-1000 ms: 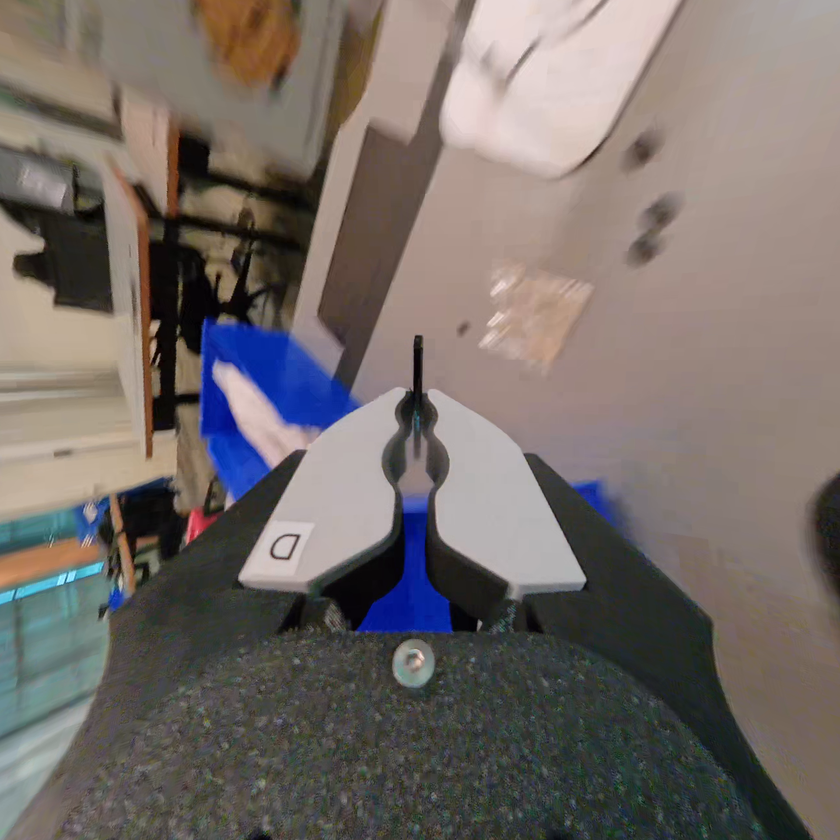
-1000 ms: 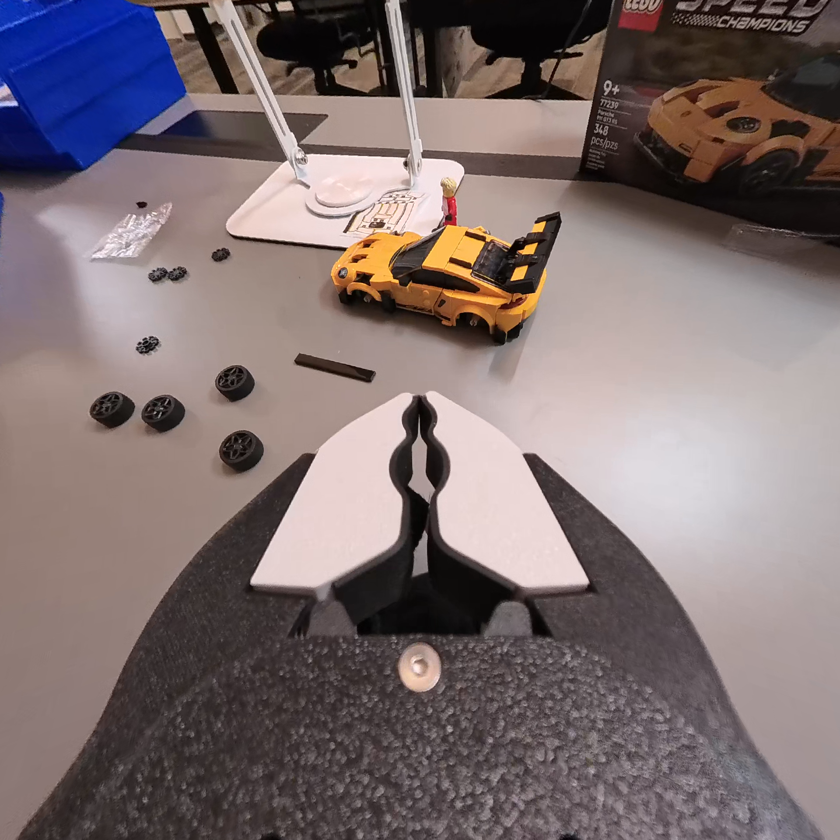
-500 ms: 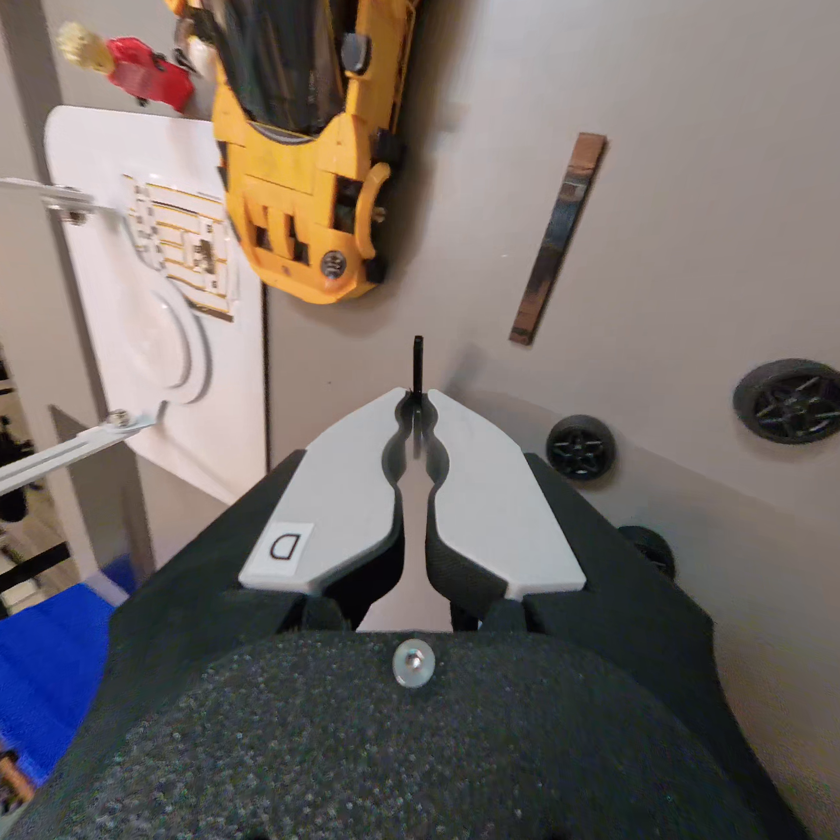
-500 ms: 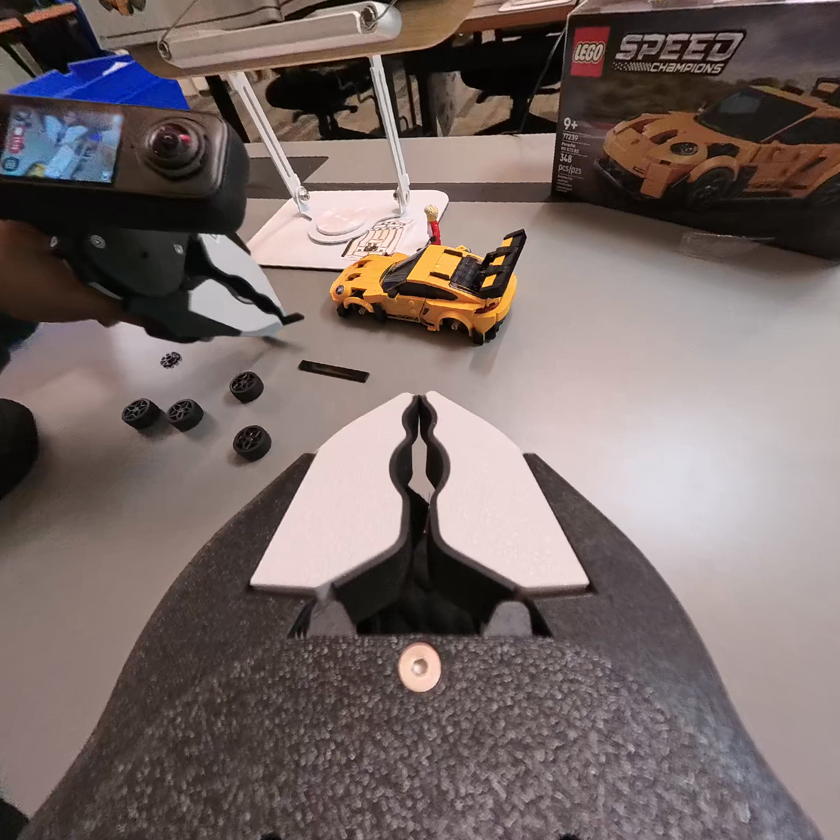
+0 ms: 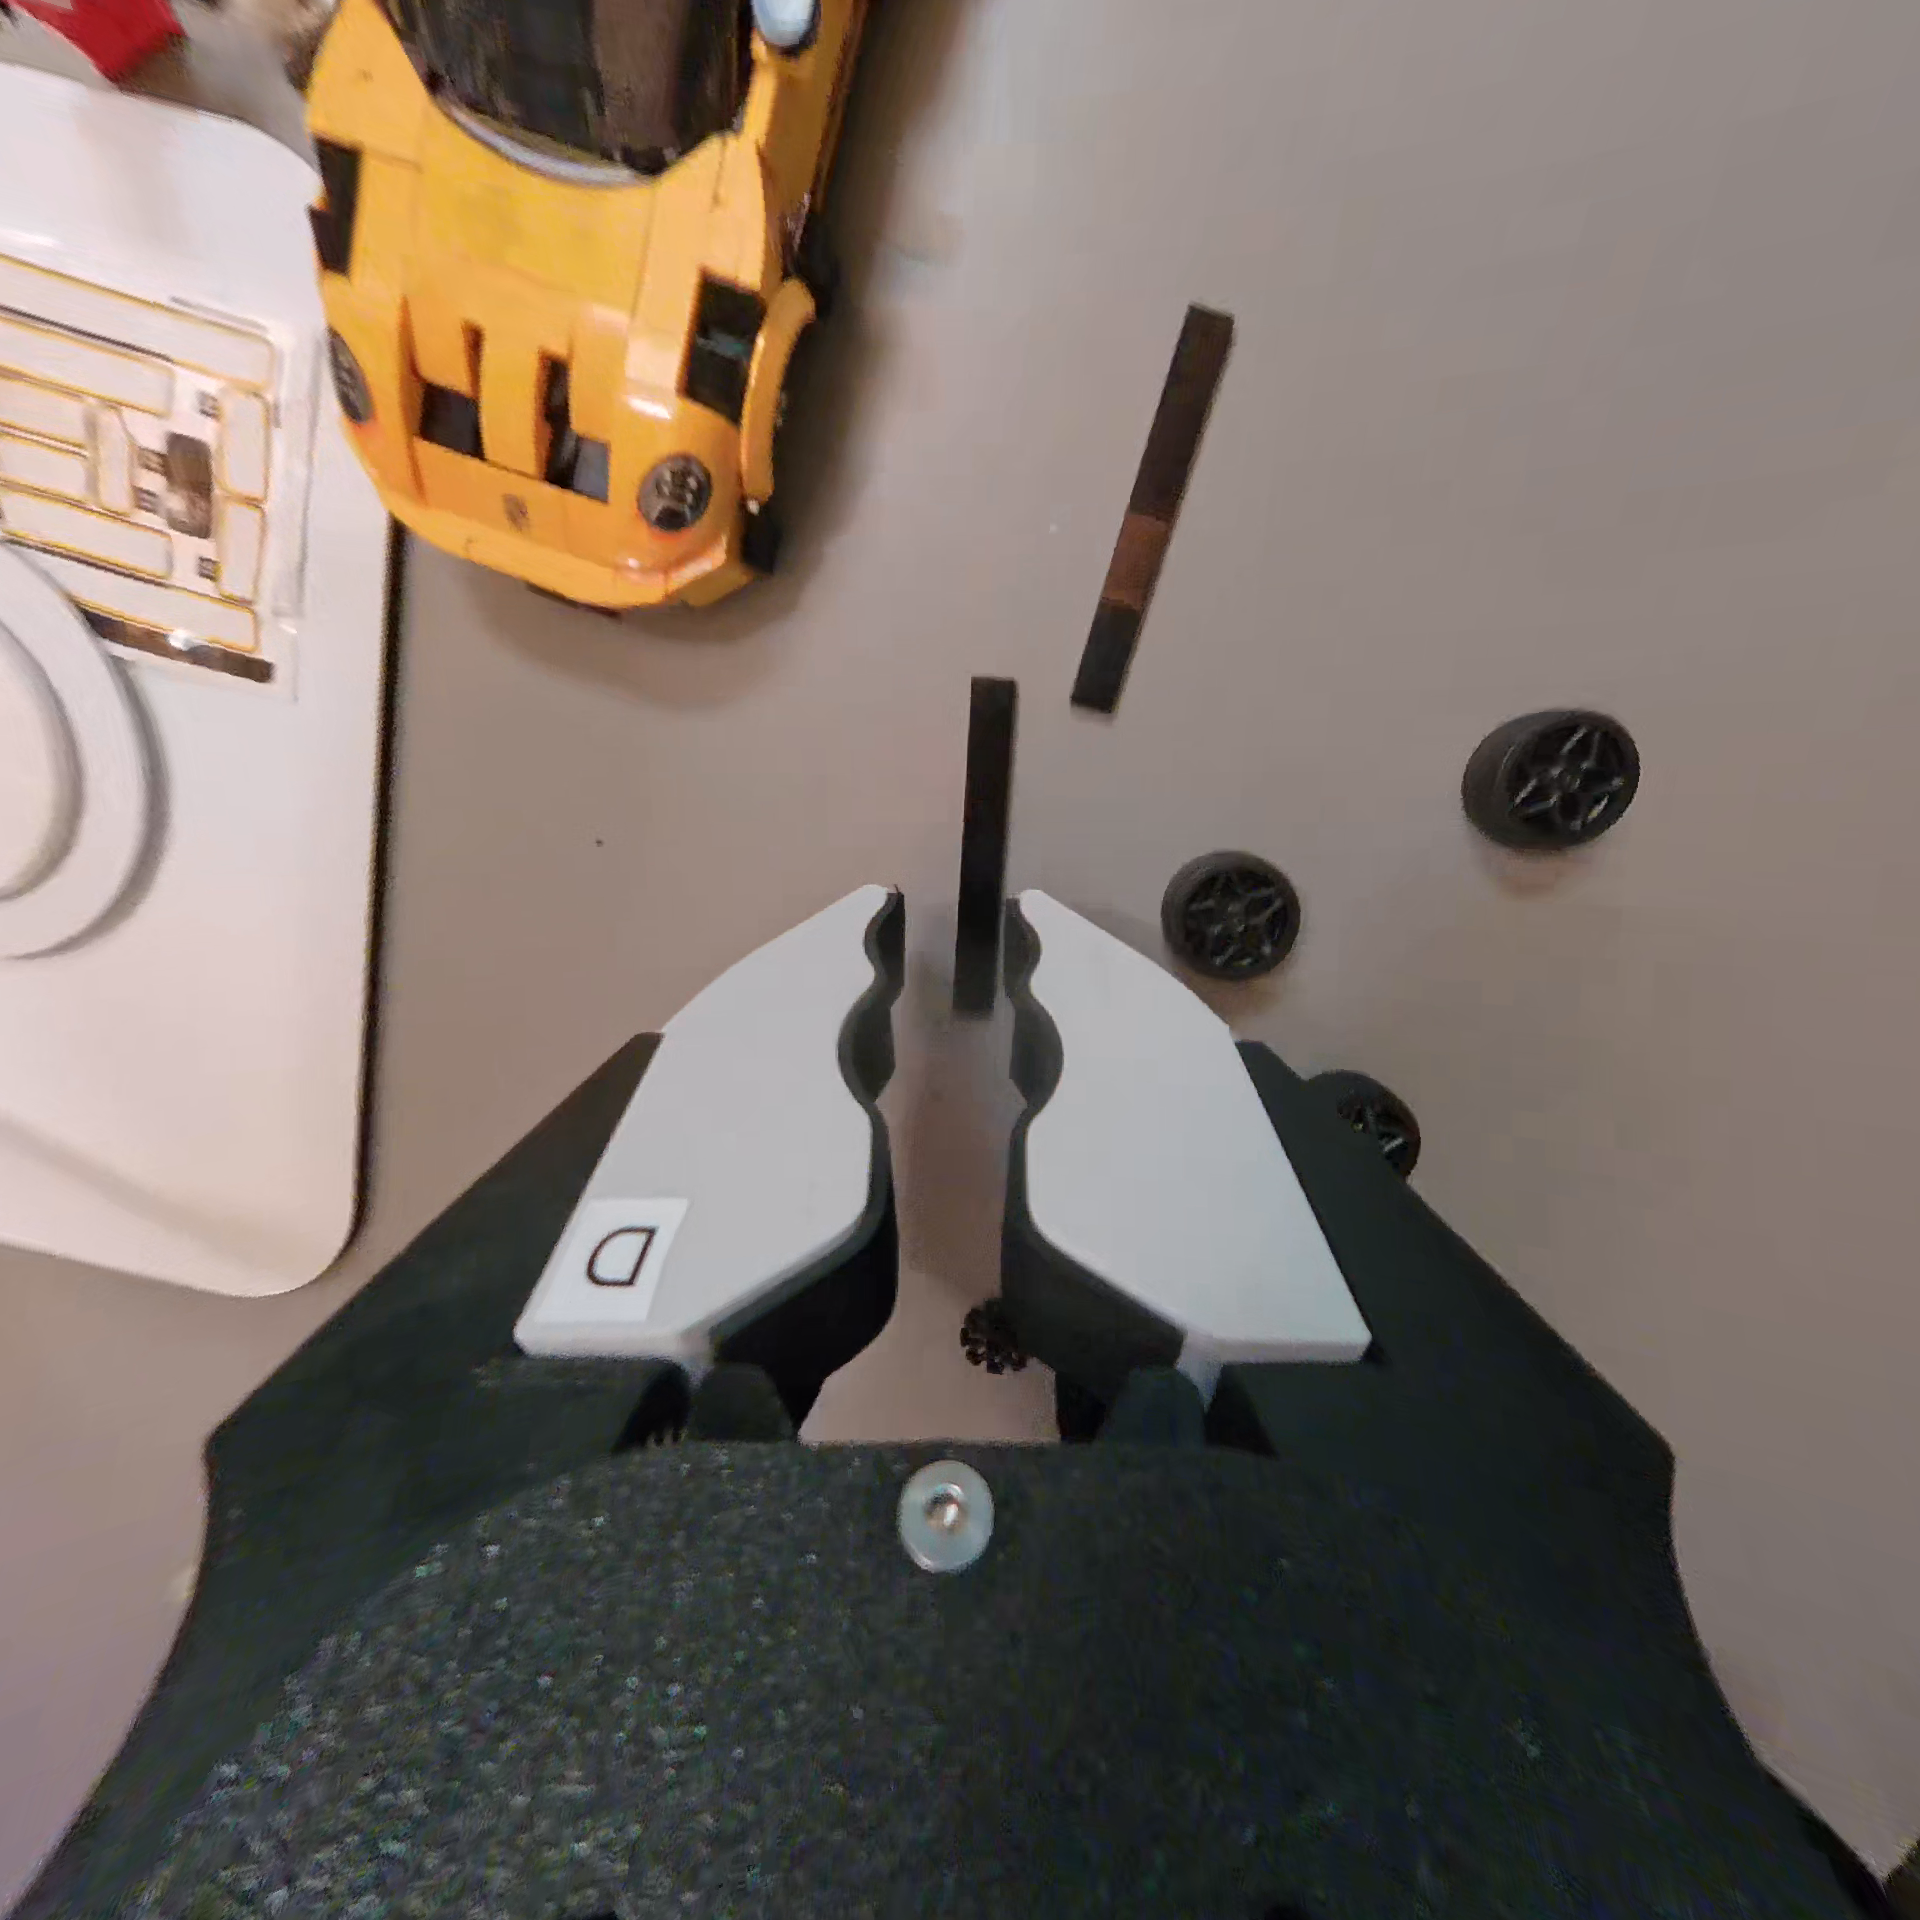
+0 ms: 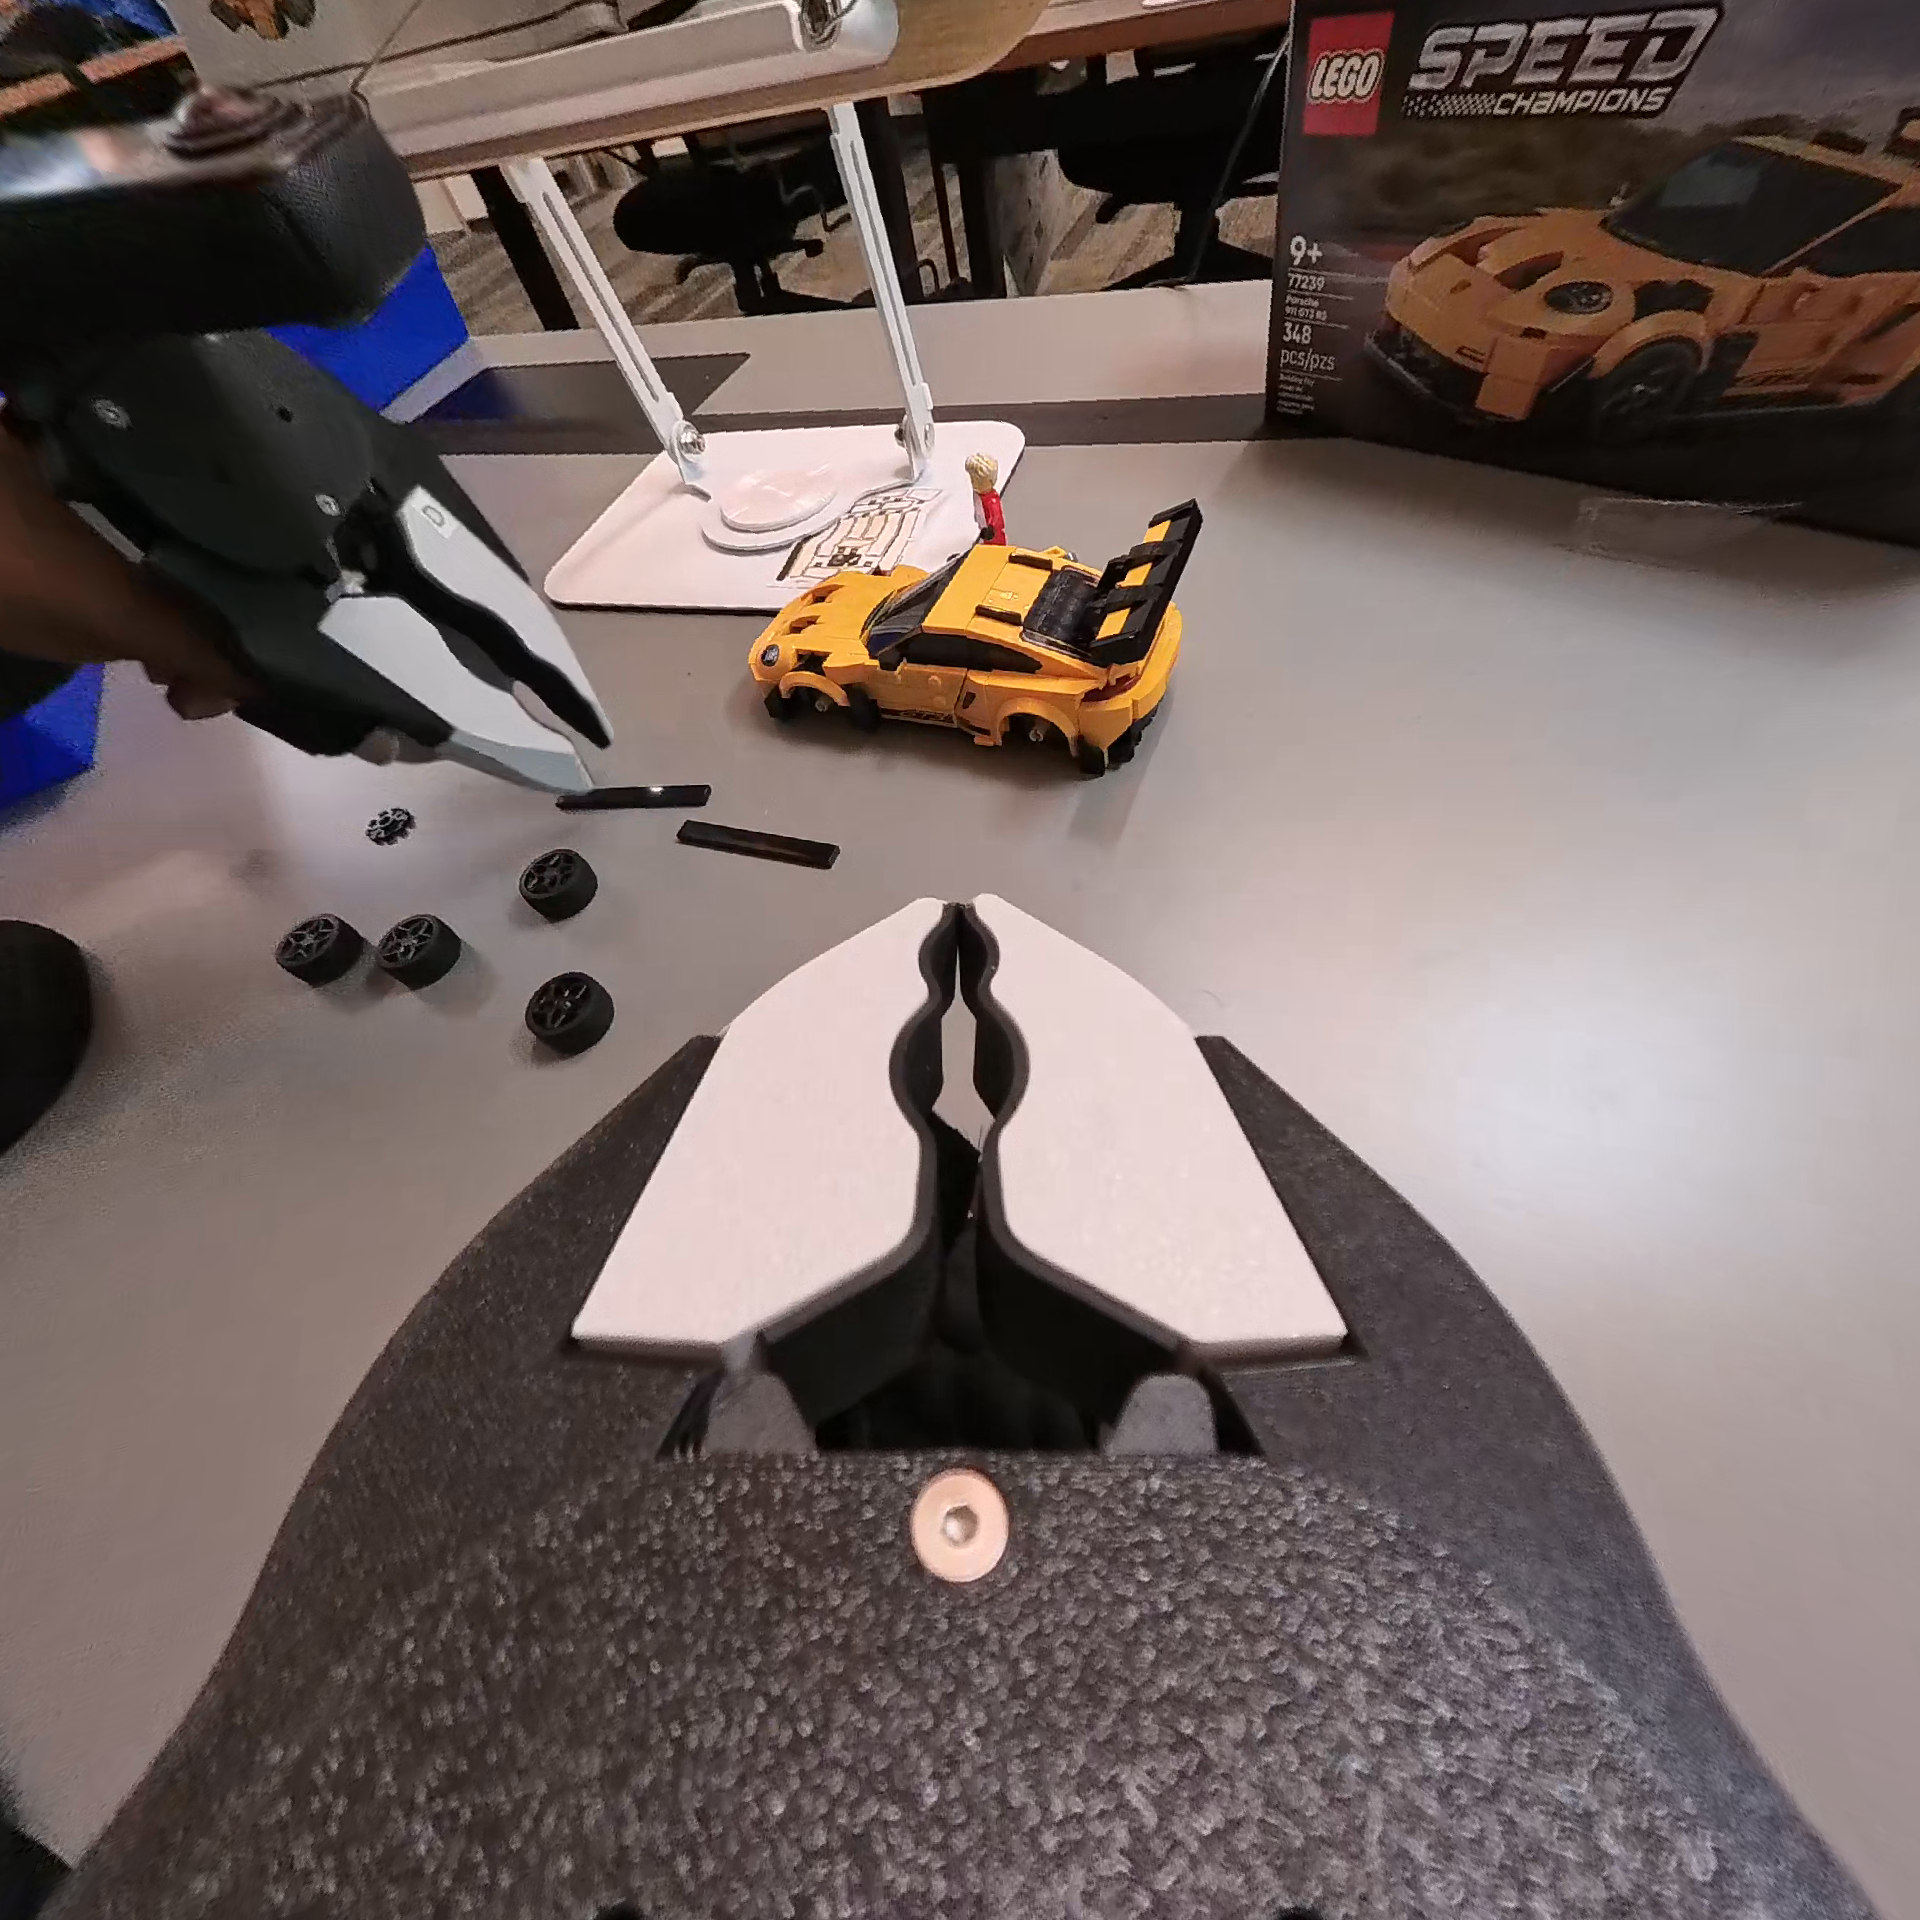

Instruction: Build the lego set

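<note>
Jaws of the left gripper [image 5: 956, 920] stand narrowly apart, and a thin black strip [image 5: 985, 842] lies loose on the grey surface [image 5: 1558, 312] between their tips, probably set down to wait for fitting. At one o'clock lies a second black strip [image 5: 1153, 509], at two o'clock loose wheels [image 5: 1550, 777]. The yellow lego car [image 5: 582, 301] sits at eleven o'clock, wheelless. The right gripper [image 6: 956, 912] hovers with its jaws closed, empty.

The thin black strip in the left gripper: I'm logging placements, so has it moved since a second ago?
Yes. The thin black strip, clamped earlier, now lies on the table beside the other black strip, with the left gripper open around it.
</note>
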A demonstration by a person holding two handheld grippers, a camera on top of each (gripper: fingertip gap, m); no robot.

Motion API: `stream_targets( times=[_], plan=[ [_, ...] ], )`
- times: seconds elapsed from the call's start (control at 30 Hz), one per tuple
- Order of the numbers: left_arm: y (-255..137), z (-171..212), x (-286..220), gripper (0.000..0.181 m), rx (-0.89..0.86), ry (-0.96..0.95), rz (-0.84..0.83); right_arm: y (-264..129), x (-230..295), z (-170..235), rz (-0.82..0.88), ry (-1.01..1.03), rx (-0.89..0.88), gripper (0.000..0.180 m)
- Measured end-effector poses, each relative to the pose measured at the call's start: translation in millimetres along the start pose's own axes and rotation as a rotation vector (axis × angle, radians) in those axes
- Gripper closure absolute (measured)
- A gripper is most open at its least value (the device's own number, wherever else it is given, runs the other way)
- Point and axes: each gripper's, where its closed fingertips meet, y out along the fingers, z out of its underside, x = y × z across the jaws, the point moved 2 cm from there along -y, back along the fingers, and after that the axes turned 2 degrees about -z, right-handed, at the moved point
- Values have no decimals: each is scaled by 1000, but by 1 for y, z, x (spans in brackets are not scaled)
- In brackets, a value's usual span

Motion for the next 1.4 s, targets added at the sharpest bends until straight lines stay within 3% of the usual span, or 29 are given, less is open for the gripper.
stream_targets(
  times=[0.17, 0.23, 0.43, 0.63, 0.7, 1.0, 1.17, 1.4],
  plan=[
    [9, 12, -1, 159, -41, -23, 85, 1, 0, 0, 2, -2, 1, 180],
    [10, 11, -1, 166, -67, -19, 85, 2, 1, 0, -1, -3, 2, 180],
    [7, 14, -8, 173, -74, 228, 130, 4, 3, 1, -13, -7, 5, 180],
    [8, 12, -6, 173, -40, 234, 136, 5, 4, 2, -11, -17, 13, 180],
    [6, 11, -6, 160, -56, 197, 135, 5, 5, 2, -16, -21, 11, 180],
    [-27, -20, 15, 148, -439, 12, -81, 13, 14, -14, -42, -121, -11, 180],
    [-10, -42, 36, 129, -468, -40, -72, 19, 18, -31, -55, -178, -44, 174],
    [26, -88, 47, 102, -405, 79, -5, 20, 21, -33, -45, -179, -57, 173]
  ],
)
